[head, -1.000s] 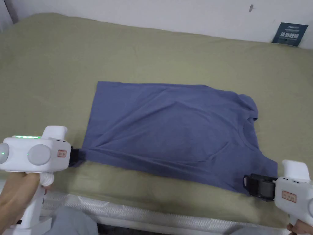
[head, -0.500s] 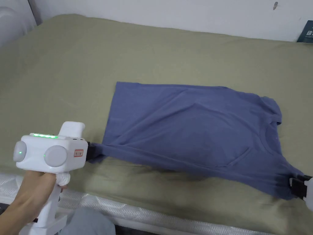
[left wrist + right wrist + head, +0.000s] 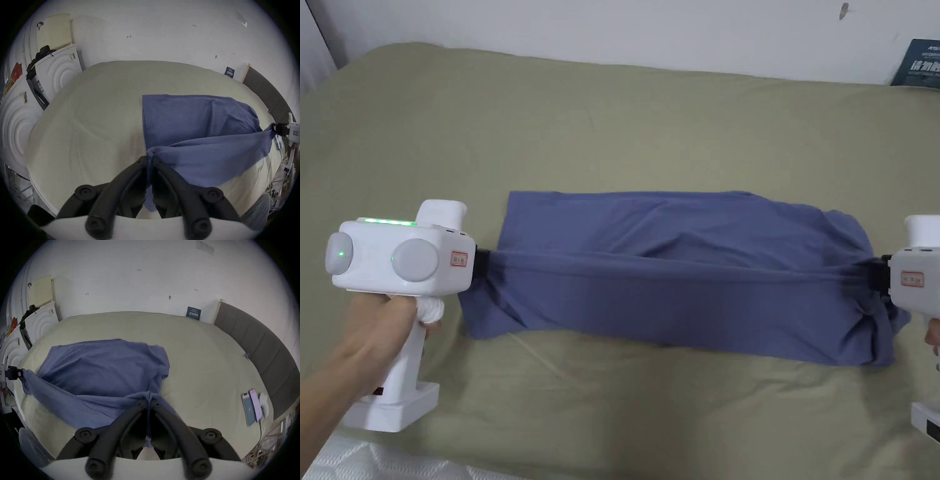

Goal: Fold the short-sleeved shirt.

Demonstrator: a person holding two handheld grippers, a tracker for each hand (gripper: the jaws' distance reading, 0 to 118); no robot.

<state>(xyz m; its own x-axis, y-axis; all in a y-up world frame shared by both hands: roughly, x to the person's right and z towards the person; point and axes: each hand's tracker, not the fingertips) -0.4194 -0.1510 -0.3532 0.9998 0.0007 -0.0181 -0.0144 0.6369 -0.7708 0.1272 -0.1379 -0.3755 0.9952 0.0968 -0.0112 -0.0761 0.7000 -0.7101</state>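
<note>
Head view: shirt (image 3: 687, 275) stretched lengthwise left-right, collar rightward, both the left gripper (image 3: 482, 265) and right gripper (image 3: 878, 275) jaws clamping it.

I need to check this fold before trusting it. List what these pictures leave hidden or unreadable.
- The collar and sleeves of the shirt: hidden in the head view by the lifted near edge stretched between the left gripper and the right gripper.
- The right gripper's body: cut off by the head view's right edge.
- The bed under the shirt: covered by cloth.
- The phones: screens too small and blurred in the right gripper view.
</note>
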